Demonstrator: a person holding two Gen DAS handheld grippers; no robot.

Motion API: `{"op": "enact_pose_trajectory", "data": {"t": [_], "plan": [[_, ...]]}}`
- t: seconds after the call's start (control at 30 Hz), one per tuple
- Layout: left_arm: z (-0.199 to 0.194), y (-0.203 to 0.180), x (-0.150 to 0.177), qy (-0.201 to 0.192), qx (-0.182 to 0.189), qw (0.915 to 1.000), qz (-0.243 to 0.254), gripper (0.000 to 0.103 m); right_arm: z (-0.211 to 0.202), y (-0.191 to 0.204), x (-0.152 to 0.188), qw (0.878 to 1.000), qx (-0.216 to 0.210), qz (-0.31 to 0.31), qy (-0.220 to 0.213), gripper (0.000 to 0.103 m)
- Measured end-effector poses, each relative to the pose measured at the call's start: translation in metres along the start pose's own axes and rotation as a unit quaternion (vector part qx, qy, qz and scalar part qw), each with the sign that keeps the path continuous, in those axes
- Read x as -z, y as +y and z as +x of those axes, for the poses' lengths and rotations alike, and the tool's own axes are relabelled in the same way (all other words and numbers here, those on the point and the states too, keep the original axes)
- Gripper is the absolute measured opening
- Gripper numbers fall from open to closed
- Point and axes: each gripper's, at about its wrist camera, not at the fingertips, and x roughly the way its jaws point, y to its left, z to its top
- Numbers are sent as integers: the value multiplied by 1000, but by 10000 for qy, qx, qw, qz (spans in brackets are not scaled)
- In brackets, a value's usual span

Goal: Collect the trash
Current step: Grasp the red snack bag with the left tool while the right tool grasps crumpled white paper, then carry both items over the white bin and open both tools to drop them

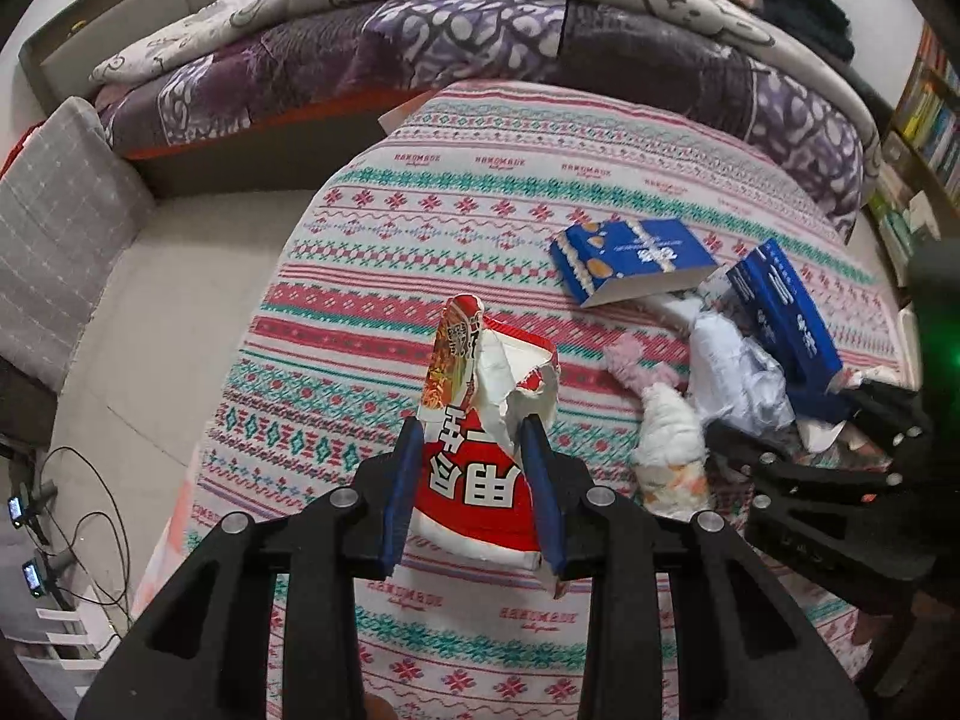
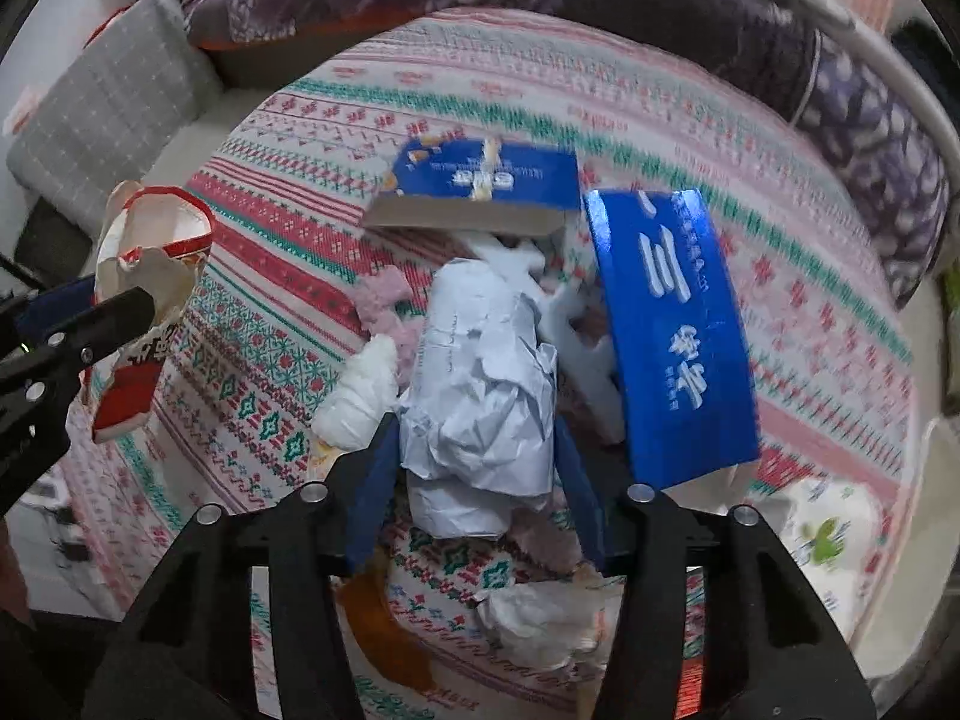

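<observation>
My left gripper (image 1: 473, 425) is shut on a crushed red-and-white paper cup (image 1: 474, 480) and holds it upright above the patterned cloth (image 1: 420, 210). The same cup (image 2: 150, 252) shows at the left of the right wrist view, with a left finger (image 2: 90, 324) across it. My right gripper (image 2: 474, 423) points down into a heap of trash, its blue pads pressing both sides of a crumpled white paper wad (image 2: 480, 396). In the left wrist view that paper wad (image 1: 738, 378) lies beside the right gripper's black fingers (image 1: 810, 468).
Two flattened blue boxes (image 2: 480, 180) (image 2: 672, 330) lean around the paper. A white tissue wad (image 2: 360, 390), a pink fluffy scrap (image 2: 384, 300) and another tissue (image 2: 540, 618) lie close by. Purple blankets (image 1: 420, 42) are piled behind, a grey cushion (image 1: 54, 228) at left, bookshelves (image 1: 930, 108) at right.
</observation>
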Motion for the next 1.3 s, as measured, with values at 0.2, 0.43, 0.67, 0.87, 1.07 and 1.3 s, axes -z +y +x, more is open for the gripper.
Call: {"op": "enact_pose_trajectory", "data": {"t": [0.2,0.43,0.67,0.87,1.07,1.3], "plan": [[-3,3,0,-157,31,9994,-297,34,-27,-8,1,9981,-189,278,-518,45],[-29,4,-9,-767,43,9943,-742,34,-86,-30,2,9848,-377,723,-1532,45],[-57,-22,-18,-1524,-205,9851,-768,36,-127,-57,9,9642,157,1101,-2409,45],[-69,-49,-19,-1895,-274,9788,-731,36,-146,-82,23,9466,640,1485,-2789,46],[-76,-80,-19,-2096,-213,9756,-619,36,-161,-107,39,9339,966,1780,-2947,46],[-80,-116,-18,-2185,-58,9750,-391,36,-176,-149,55,9203,1289,2271,-2912,46]]}}
